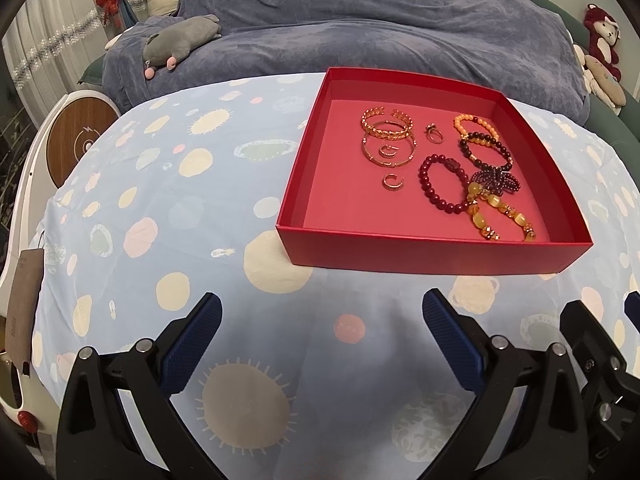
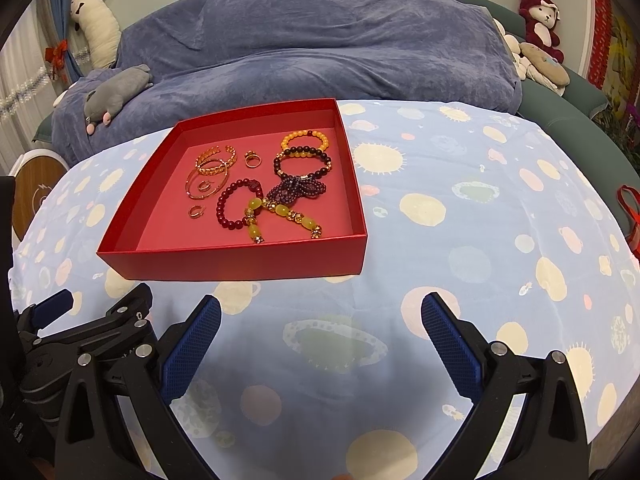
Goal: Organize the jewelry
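A shallow red box (image 1: pixel 424 254) (image 2: pixel 232 266) stands on the table and holds all the jewelry. Inside lie gold bangles (image 1: pixel 387 136) (image 2: pixel 210 170), small gold ear cuffs (image 1: pixel 393 182) (image 2: pixel 196 211), a ring (image 1: pixel 434 133) (image 2: pixel 252 159), a dark red bead bracelet (image 1: pixel 430 188) (image 2: pixel 226 208), an orange bead bracelet (image 1: pixel 476 123) (image 2: pixel 304 138), a dark bead bracelet (image 1: pixel 486 152) (image 2: pixel 300 160) and a yellow stone bracelet (image 1: pixel 500 216) (image 2: pixel 280 214). My left gripper (image 1: pixel 322 340) is open and empty, in front of the box. My right gripper (image 2: pixel 320 340) is open and empty, in front and right of it.
The table wears a light blue cloth with planet prints (image 1: pixel 180 200) (image 2: pixel 480 220). Behind it is a sofa under a blue-grey throw (image 1: pixel 340 20) (image 2: pixel 320 40) with a grey plush toy (image 1: pixel 180 40) (image 2: pixel 112 96). A white round device (image 1: pixel 76 136) stands left.
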Demonstrator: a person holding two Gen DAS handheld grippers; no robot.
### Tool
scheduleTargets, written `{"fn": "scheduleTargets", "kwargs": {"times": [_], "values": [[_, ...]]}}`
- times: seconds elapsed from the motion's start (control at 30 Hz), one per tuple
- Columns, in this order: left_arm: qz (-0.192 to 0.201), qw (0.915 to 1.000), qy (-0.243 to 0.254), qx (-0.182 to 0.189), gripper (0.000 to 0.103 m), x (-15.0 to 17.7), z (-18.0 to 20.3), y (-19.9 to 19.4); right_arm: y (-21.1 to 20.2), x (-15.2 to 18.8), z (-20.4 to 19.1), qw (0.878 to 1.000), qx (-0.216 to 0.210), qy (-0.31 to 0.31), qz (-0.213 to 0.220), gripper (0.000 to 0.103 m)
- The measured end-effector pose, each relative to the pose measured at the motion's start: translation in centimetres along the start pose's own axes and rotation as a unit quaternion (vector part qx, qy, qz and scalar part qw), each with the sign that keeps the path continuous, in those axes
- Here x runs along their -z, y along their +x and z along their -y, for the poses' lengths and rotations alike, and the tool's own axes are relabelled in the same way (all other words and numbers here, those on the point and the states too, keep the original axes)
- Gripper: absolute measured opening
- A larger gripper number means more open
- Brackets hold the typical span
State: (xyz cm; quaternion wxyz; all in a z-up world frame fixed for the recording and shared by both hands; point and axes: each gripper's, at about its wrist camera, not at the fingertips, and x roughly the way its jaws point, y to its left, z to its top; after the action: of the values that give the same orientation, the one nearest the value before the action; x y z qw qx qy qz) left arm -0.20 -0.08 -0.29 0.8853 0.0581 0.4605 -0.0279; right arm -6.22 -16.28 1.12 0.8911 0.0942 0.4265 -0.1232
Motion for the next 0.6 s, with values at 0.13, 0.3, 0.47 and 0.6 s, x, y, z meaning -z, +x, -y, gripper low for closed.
{"fn": "scheduleTargets", "kwargs": {"times": [0.13,0.3,0.47,0.6], "values": [[-0.006,0.9999,-0.007,0.004,0.096,-0.19,0.0,0.21,0.2,0.32,-0.32,1.0,0.001,-0.001,0.0,0.097],[-0.013,0.9998,-0.013,0.002,0.096,-0.22,-0.13,0.29,0.22,0.34,-0.34,1.0,0.001,-0.002,0.0,0.097],[-0.012,0.9999,-0.009,0.002,0.096,-0.1,-0.01,0.16,0.07,-0.17,-0.51,1.0,0.001,0.0,-0.001,0.097],[-0.012,0.9999,-0.01,0.003,0.096,-0.08,-0.02,0.14,0.09,-0.2,-0.53,1.0,0.001,0.0,0.0,0.097]]}}
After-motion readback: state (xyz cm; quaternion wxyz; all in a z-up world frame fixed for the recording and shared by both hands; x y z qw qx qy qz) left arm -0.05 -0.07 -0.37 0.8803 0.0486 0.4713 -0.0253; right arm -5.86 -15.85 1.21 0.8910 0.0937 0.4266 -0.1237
